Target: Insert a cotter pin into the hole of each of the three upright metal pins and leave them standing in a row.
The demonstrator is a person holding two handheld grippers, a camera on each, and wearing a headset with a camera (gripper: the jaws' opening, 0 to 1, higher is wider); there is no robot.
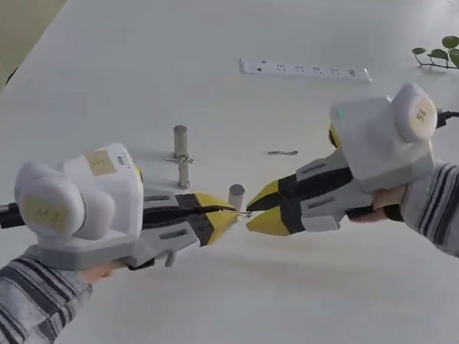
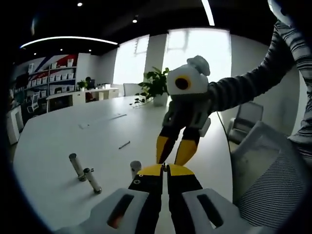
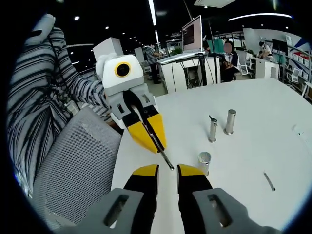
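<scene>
Three upright metal pins stand on the white table: the far pin (image 1: 180,142), the middle pin (image 1: 184,173) with a cotter pin through its top, and the near pin (image 1: 236,196). My left gripper (image 1: 234,214) is shut on a thin cotter pin (image 3: 165,158) that sticks out from its tips, just right of the near pin (image 2: 135,168). My right gripper (image 1: 250,217) faces it tip to tip, jaws apart (image 3: 168,170), with the held cotter pin's free end at the gap. A loose cotter pin (image 1: 282,153) lies flat further back.
A white power strip (image 1: 306,69) lies at the far side of the table (image 1: 143,54), and a small plant (image 1: 448,53) sits at the far right. A grey mesh chair (image 3: 78,170) stands at the table's near edge.
</scene>
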